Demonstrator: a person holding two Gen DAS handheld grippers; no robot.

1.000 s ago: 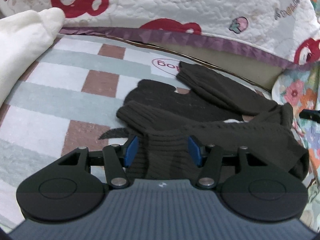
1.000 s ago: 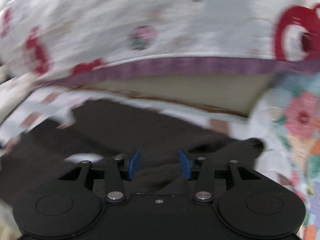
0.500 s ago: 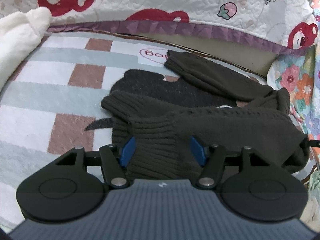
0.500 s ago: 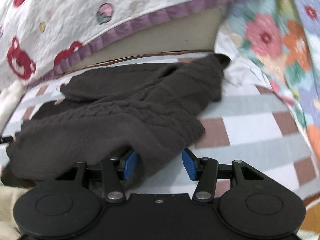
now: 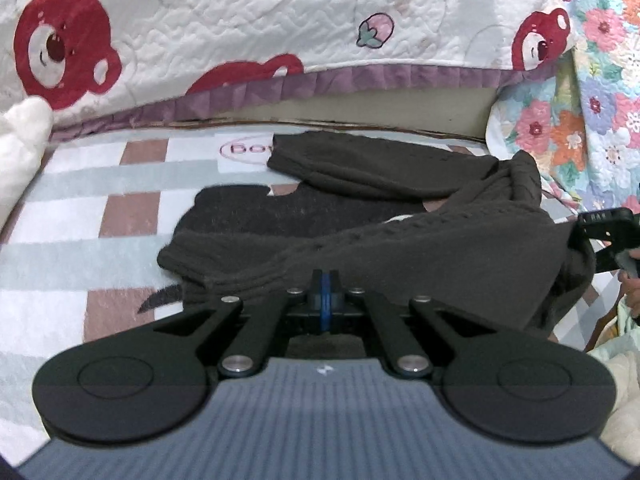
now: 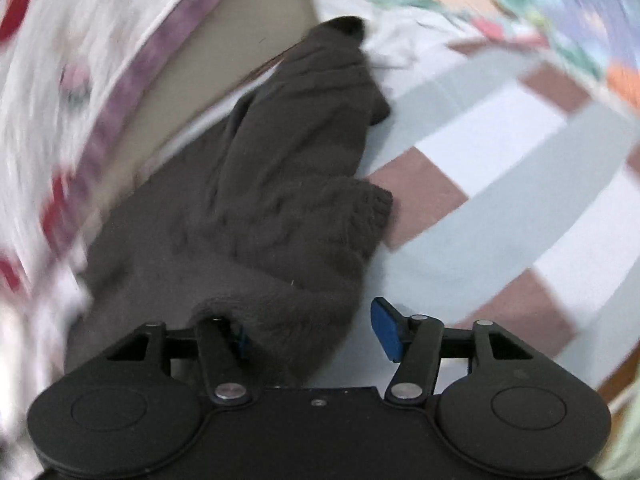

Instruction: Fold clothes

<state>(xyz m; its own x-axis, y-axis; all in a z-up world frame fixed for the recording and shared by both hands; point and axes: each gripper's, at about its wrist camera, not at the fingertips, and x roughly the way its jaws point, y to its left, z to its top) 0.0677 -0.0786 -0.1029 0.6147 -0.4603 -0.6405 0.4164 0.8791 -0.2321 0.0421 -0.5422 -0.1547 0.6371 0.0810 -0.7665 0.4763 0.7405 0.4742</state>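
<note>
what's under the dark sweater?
The checked bed cover lies under the dark sweater; a printed oval label is partly covered. Anything else beneath is hidden.

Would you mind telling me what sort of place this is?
Probably a bedroom: a dark sweater lies on a checked bed sheet, beside a bear-print quilt and floral bedding.

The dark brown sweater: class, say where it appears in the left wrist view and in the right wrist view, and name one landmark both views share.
Left wrist view: the dark brown sweater spreads across the centre and right, above the shut left gripper.
Right wrist view: it runs from top centre down to the open right gripper.
Shared landmark: the purple quilt trim.
</note>
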